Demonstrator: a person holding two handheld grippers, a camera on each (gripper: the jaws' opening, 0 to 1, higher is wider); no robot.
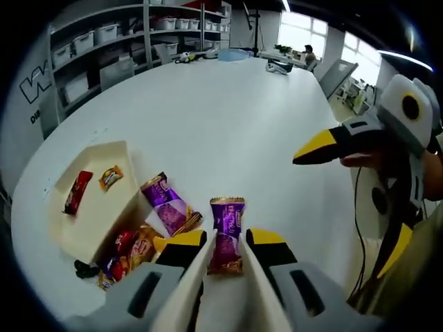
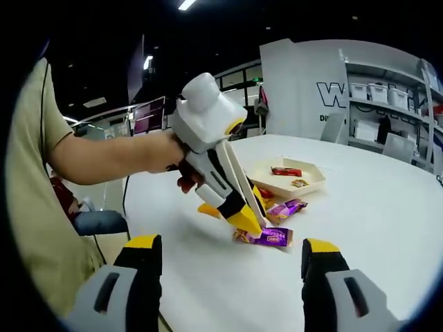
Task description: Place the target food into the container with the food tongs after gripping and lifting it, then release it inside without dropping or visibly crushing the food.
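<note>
In the left gripper view, the left hand-held gripper (image 1: 225, 242) is rising from the bottom centre of the frame with its yellow-tipped jaws spread to either side of a purple-wrapped snack bar (image 1: 227, 234) lying on the white tabletop (image 1: 228, 117). The jaws are flanking the wrapper's lower half; whether they are touching it yet cannot be told. To the lower left, a cream tray (image 1: 128, 190) is holding a red packet (image 1: 77, 191) and a small orange candy (image 1: 110, 177), with a second purple packet (image 1: 166, 200) and a heap of red and orange wrappers (image 1: 128, 247) lying against its near wall. The right hand-held gripper (image 1: 315, 146) is hovering at the right of the frame, its state unclear here.

In the right gripper view, the right hand-held gripper (image 2: 232, 252) is standing with jaws wide apart and nothing between them at the bottom of the frame. Centre frame, the left hand-held gripper is tipped down over the purple-wrapped snack bar (image 2: 266, 237), with the tray (image 2: 287, 181) just behind it.

To do this step well, I would judge that the jaws should be closing gently on the bar's sides, squeezing only enough to hold, then lifting straight up before swinging towards the tray, clearing its wall and the neighbouring packets.
</note>
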